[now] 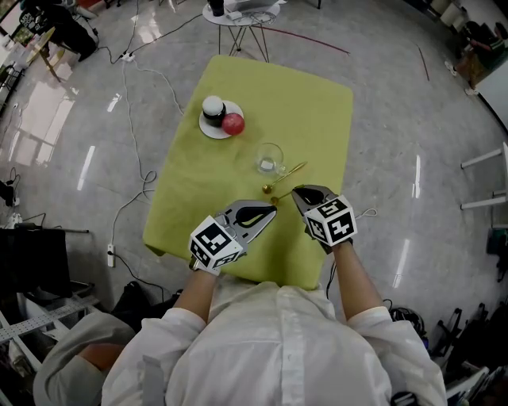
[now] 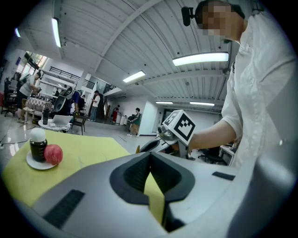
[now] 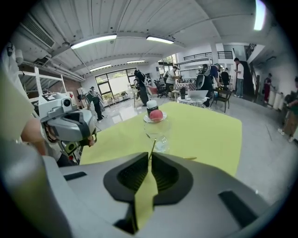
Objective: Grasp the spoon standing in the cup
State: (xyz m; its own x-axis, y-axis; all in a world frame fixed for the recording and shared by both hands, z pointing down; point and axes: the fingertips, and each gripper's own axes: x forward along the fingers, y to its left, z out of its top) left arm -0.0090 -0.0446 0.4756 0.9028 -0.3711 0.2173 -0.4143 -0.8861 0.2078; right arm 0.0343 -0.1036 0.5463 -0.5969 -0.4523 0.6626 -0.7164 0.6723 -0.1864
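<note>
A clear glass cup [image 1: 270, 158] stands mid-table on the yellow-green cloth [image 1: 317, 103]. The gold spoon [image 1: 286, 181] is outside the cup, low over the cloth just in front of it, with its bowl toward me. My right gripper [image 1: 295, 191] is right behind it with its jaws closed. In the right gripper view the thin gold handle [image 3: 152, 148] rises straight out of the meeting tips of the right gripper [image 3: 149, 160], in front of the cup [image 3: 157, 132]. My left gripper [image 1: 273, 211] hovers to the left, shut and empty. The left gripper view shows the spoon's bowl [image 2: 138, 148].
A white plate [image 1: 213, 130] at the back left carries a black jar with a white lid [image 1: 213, 107] and a red apple [image 1: 232, 124]. The table's near edge lies under my wrists. A small round side table [image 1: 242, 17] and floor cables [image 1: 131, 119] are beyond.
</note>
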